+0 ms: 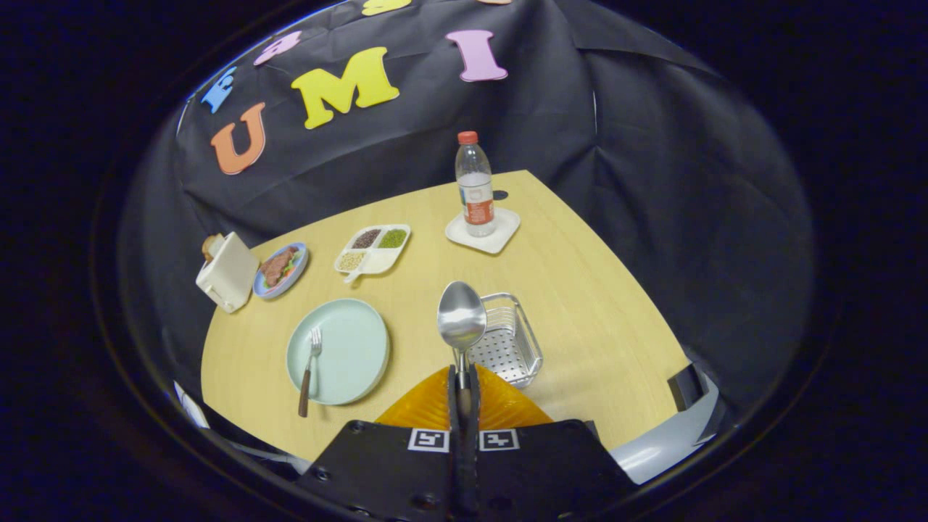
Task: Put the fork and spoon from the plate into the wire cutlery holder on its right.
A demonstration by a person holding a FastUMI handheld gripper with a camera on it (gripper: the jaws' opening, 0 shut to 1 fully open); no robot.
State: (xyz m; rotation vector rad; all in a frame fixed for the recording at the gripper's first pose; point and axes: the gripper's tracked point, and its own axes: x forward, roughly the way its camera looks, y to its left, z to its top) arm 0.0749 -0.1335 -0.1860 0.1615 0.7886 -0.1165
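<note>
My gripper [463, 388] is shut on the handle of a metal spoon [461, 319], whose bowl stands up just ahead of the fingers, high above the table. Beyond and slightly right of the spoon sits the wire cutlery holder [518, 355], its perforated bottom partly hidden by the spoon. To the holder's left lies a pale green plate [348, 341]. A fork [309, 370] with a brown handle rests on the plate's left side, tines pointing away, handle sticking out over the near rim.
On the wooden table [580, 290] beyond: a water bottle [475, 185] on a white coaster [484, 232], a divided tray of grains [373, 248], a blue plate of food [280, 270] and a white toaster with bread [226, 272]. The table edge lies right of the holder.
</note>
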